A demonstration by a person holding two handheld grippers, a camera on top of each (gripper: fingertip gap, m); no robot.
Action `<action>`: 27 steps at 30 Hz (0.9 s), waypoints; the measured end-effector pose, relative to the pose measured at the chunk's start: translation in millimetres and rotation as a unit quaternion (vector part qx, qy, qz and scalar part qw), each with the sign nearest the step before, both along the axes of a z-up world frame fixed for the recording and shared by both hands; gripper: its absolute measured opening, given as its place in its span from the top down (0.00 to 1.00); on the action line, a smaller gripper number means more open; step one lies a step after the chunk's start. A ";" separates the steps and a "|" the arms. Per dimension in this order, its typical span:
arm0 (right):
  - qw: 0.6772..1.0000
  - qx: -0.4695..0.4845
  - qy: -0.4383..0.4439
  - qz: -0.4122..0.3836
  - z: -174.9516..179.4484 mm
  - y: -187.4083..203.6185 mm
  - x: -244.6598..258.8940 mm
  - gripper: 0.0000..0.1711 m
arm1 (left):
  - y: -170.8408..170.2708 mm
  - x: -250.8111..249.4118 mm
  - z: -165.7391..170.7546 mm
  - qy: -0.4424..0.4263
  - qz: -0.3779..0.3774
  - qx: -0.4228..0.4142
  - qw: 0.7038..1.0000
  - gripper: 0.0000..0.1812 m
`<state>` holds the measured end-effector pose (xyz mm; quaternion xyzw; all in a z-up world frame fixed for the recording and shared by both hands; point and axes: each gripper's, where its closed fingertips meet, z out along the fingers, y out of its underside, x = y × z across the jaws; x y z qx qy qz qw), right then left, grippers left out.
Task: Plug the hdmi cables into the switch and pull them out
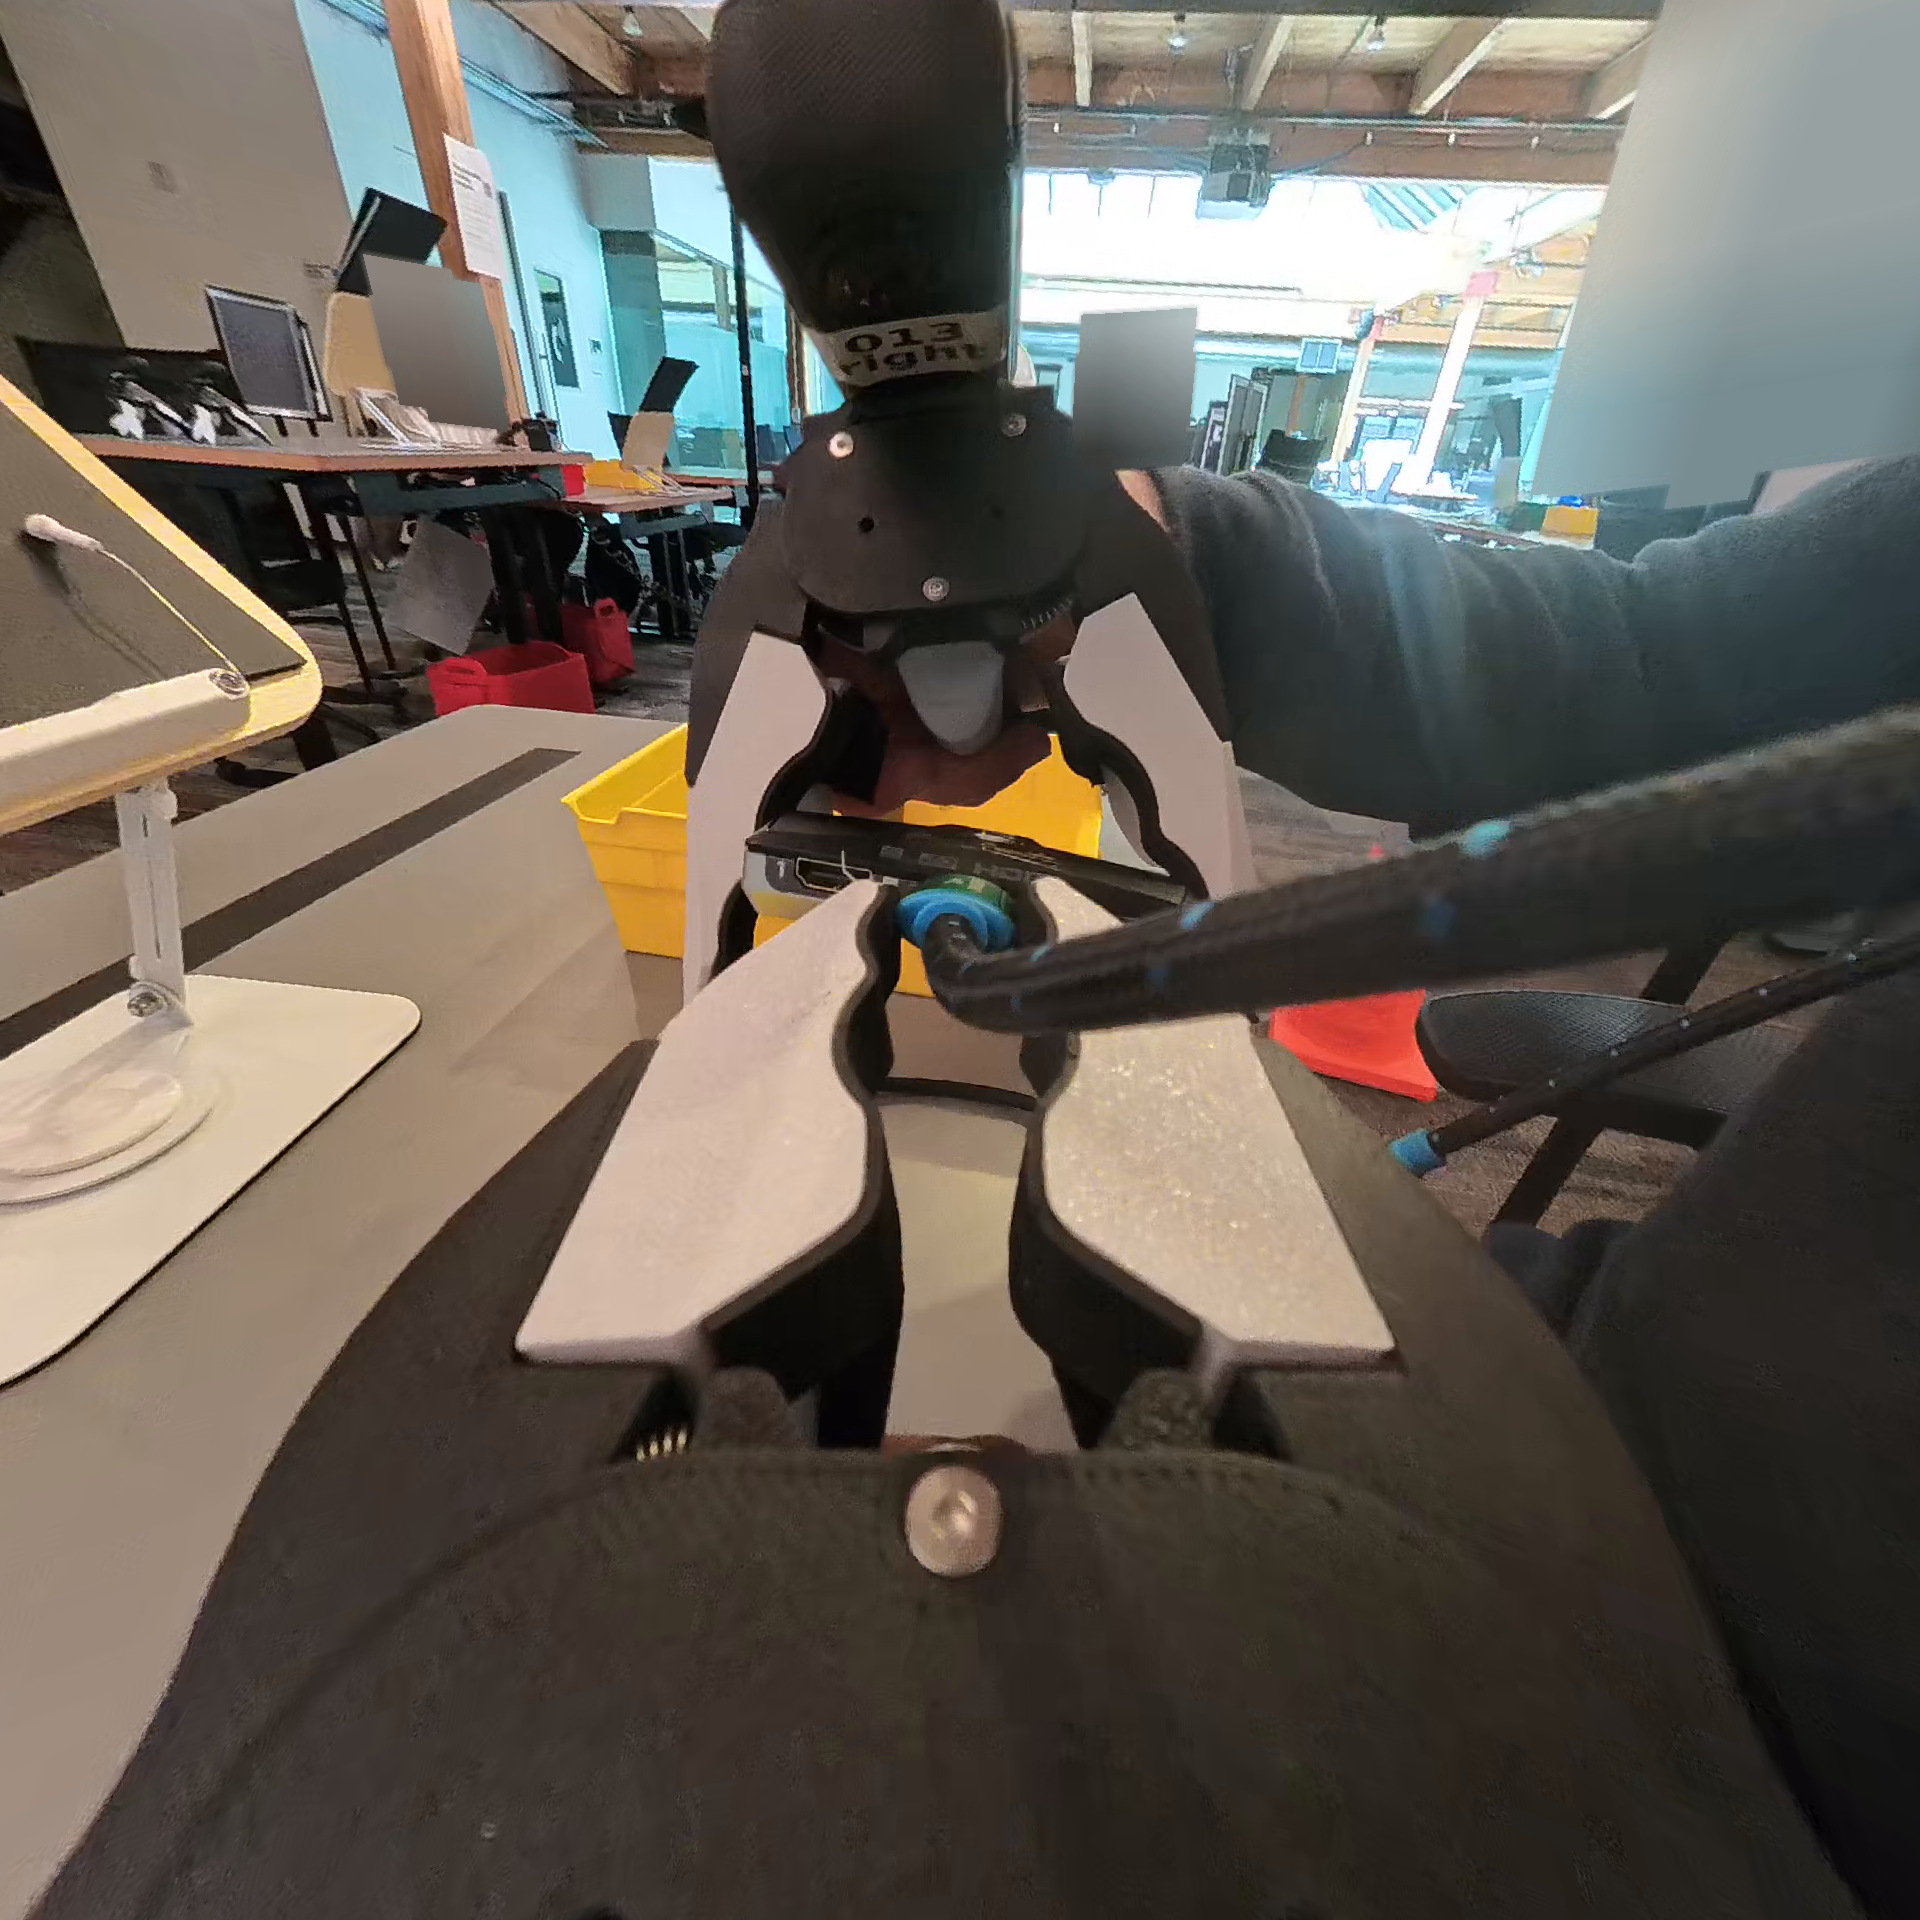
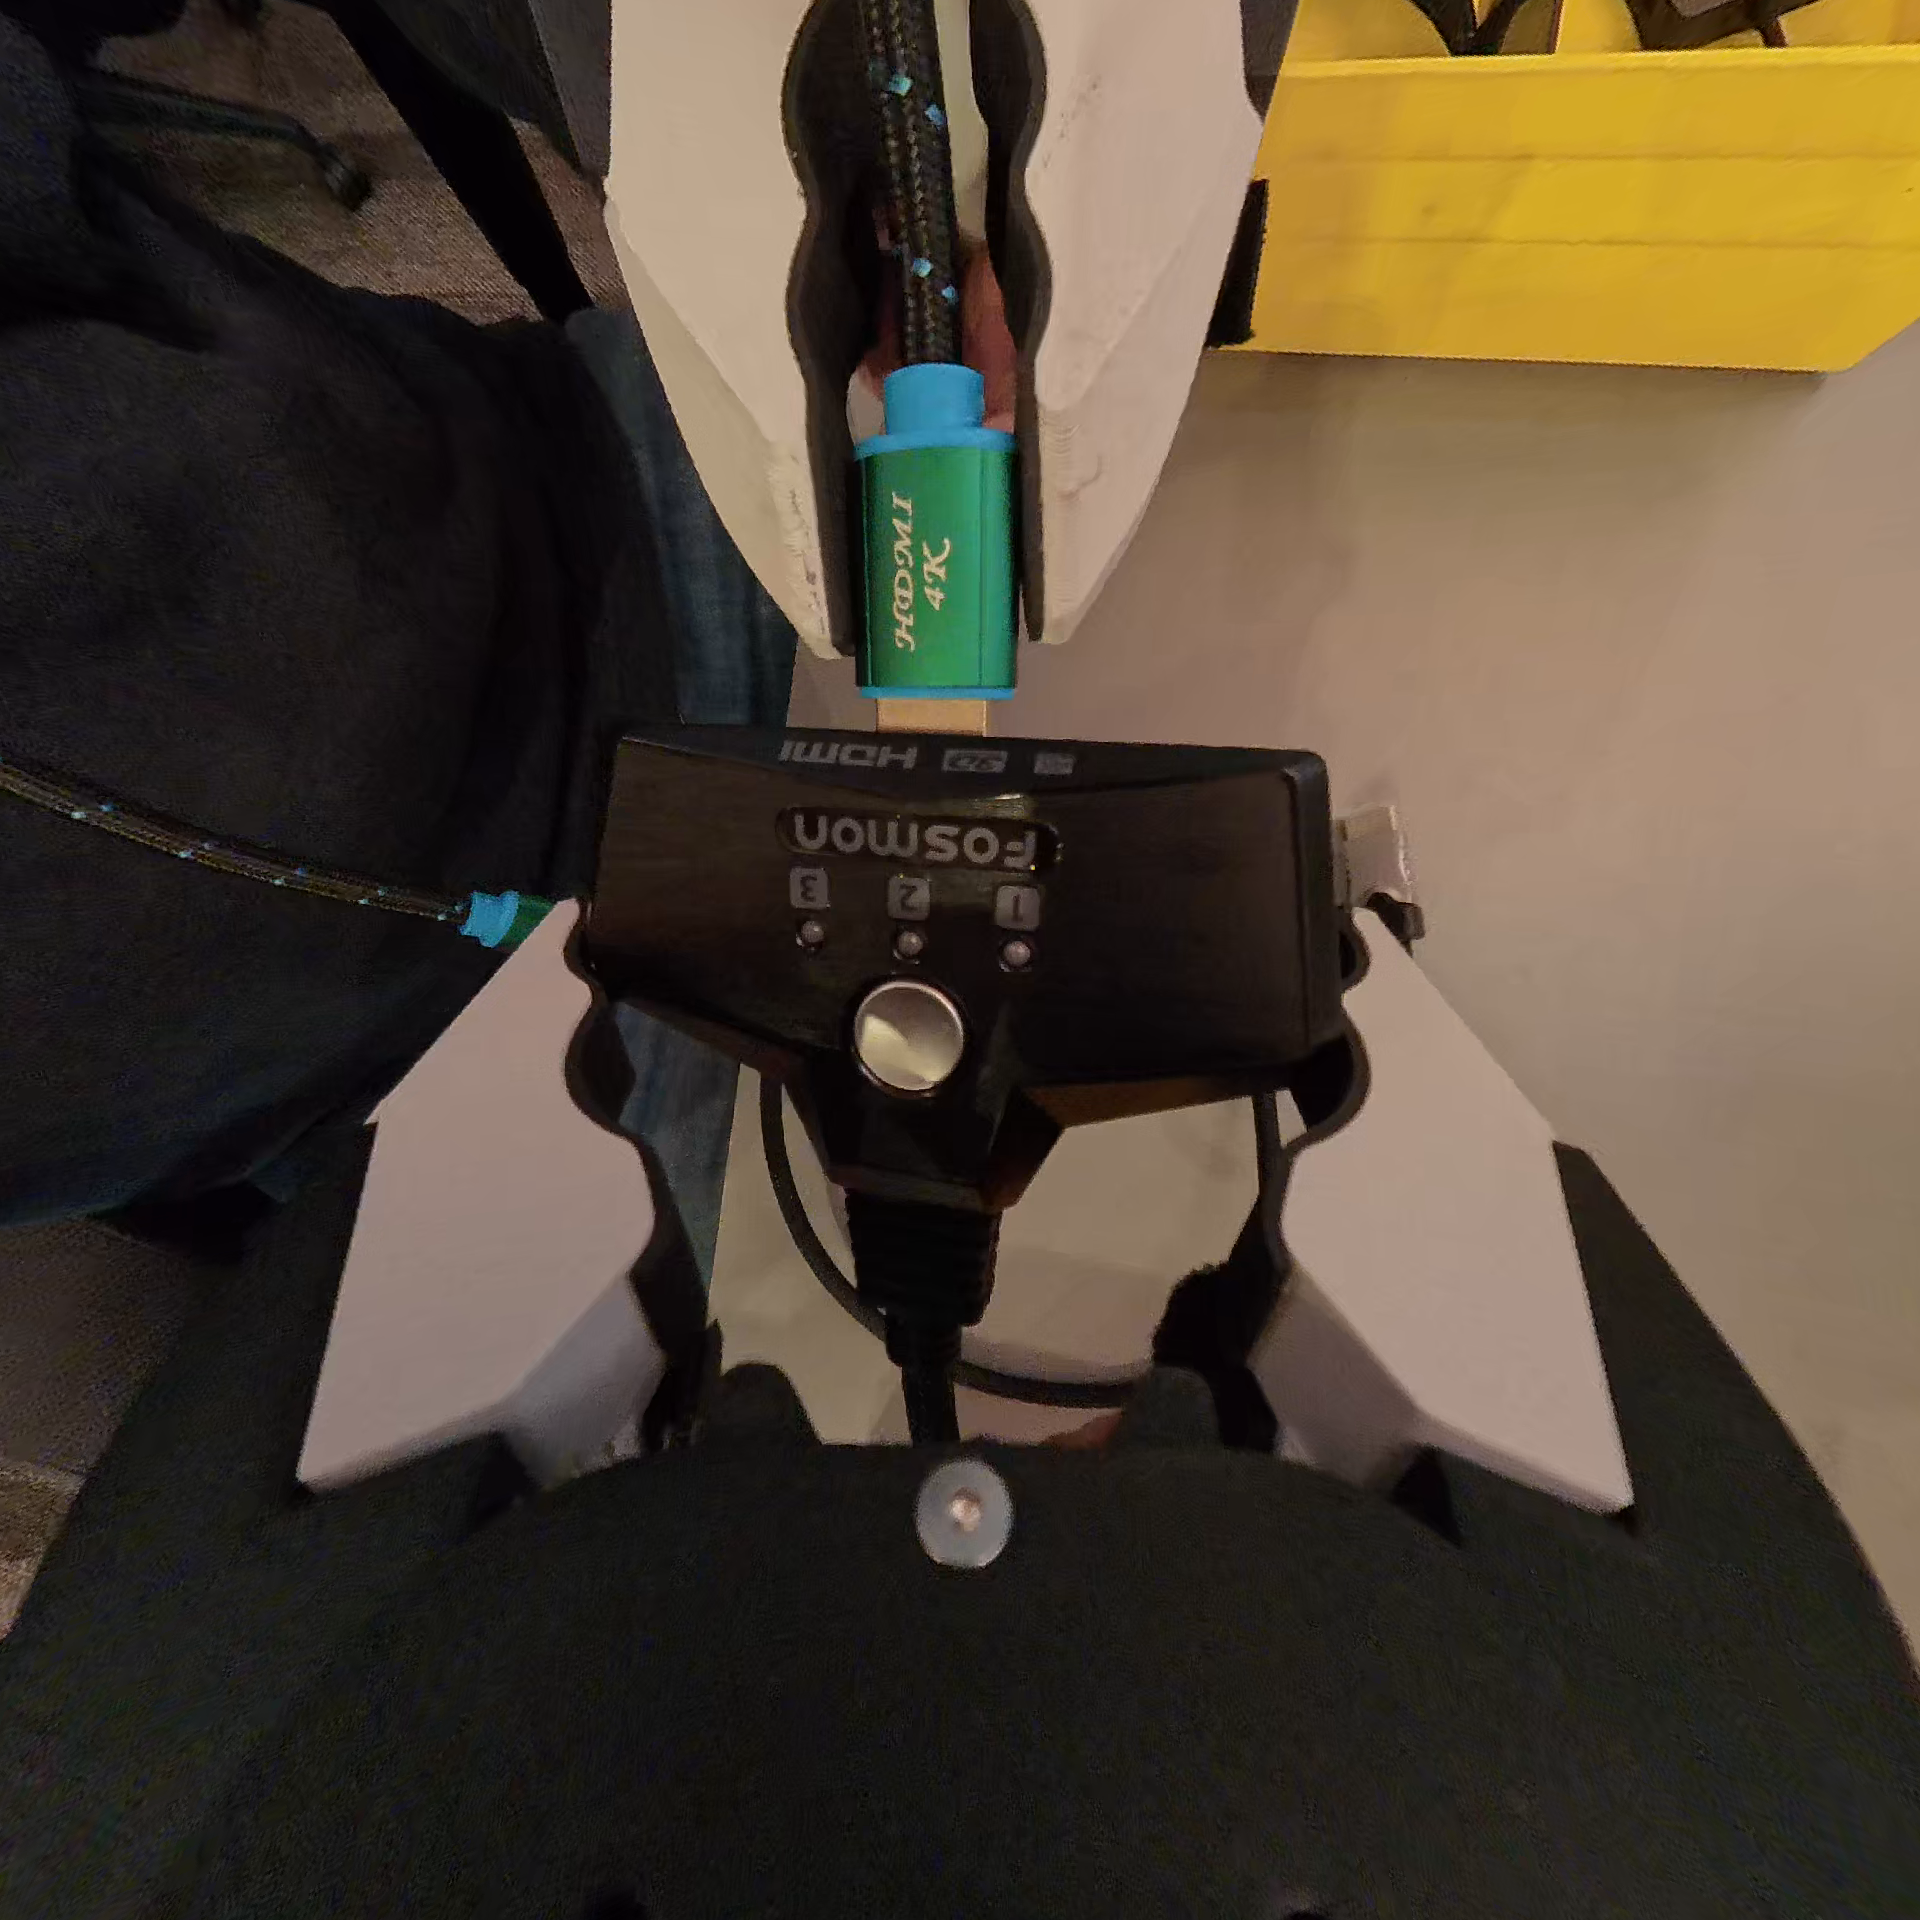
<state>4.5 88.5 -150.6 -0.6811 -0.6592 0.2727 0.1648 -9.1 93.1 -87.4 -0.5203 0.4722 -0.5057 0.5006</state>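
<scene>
HDMI switch (image 2: 961, 914) — black, three numbered ports, clamped by its sides in the right gripper (image 2: 961, 997) above the grey table (image 2: 1558, 727). Second braided cable's plug (image 2: 499, 920) at left, green HDMI plug (image 2: 935, 561) centre — pinched in the left gripper (image 2: 930, 623), metal tip at the switch's port edge. Yellow bin (image 2: 1558, 208) at right.

Glossy switch, metallic plug.
Black switch (image 2: 956, 914) between the right claw's fingers gleams; green plug (image 2: 935, 561) shines like metal; its cable (image 2: 909, 187) is braided.

Plug (image 2: 933, 566) just before the switch (image 2: 956, 904) — bin (image 2: 1558, 208) behind.
</scene>
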 end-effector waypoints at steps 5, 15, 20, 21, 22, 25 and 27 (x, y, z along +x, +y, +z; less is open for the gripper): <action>1.000 0.001 -0.006 0.005 -2.8 -1.5 1.7 0.24 | -2.0 2.5 -1.1 -0.009 0.012 0.004 1.000 0.88; 1.000 -0.002 -0.011 0.006 -4.2 -1.4 2.5 0.24 | -2.2 4.1 -2.2 -0.021 0.020 -0.002 1.000 0.88; 1.000 0.001 -0.024 0.008 -10.1 -2.0 2.5 0.25 | -3.8 5.4 -3.2 -0.014 0.017 0.000 1.000 0.88; 1.000 0.001 -0.024 0.008 -10.5 -2.1 2.4 0.25 | -3.6 5.4 -4.0 -0.014 0.016 -0.003 1.000 0.88; 1.000 -0.001 -0.022 0.007 -10.0 -2.5 2.1 0.25 | -3.8 5.2 -4.2 -0.014 0.014 -0.006 1.000 0.88; 1.000 -0.006 -0.015 0.006 -10.9 -2.5 2.5 0.24 | -2.8 5.3 -6.6 -0.005 0.015 -0.002 1.000 0.88; 1.000 -0.019 0.004 0.000 -5.2 -4.2 -1.2 0.24 | -1.2 2.6 -2.1 -0.010 0.011 0.008 1.000 0.88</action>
